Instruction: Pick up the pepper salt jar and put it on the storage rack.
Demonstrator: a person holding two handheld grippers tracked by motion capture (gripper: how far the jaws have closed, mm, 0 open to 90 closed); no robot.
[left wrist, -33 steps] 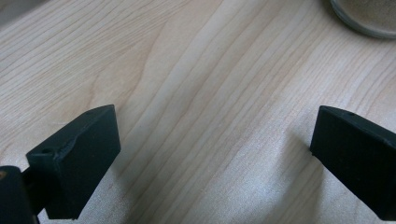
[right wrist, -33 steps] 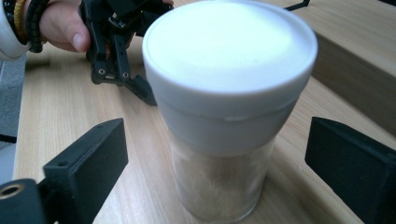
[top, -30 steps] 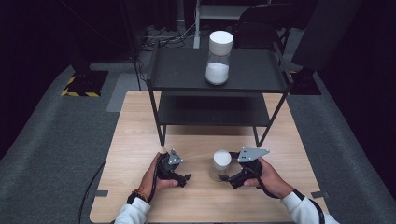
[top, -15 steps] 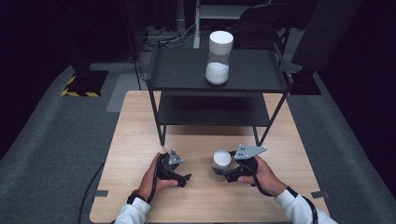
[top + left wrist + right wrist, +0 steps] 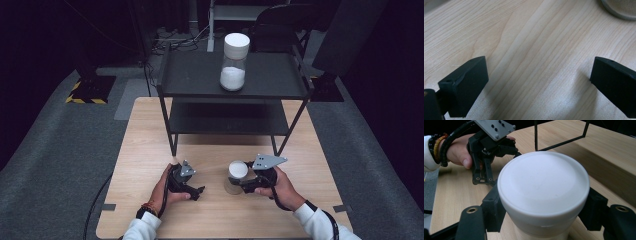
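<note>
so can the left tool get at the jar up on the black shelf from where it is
Probably yes. The left tool rests open on the table, holding nothing, and the tall jar stands alone on the open top of the black shelf; it would need lifting.

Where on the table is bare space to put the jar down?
Bare wood lies left of the left gripper and right of the right gripper, on the table. It is tight between the grippers around the jar and under the black shelf.
</note>
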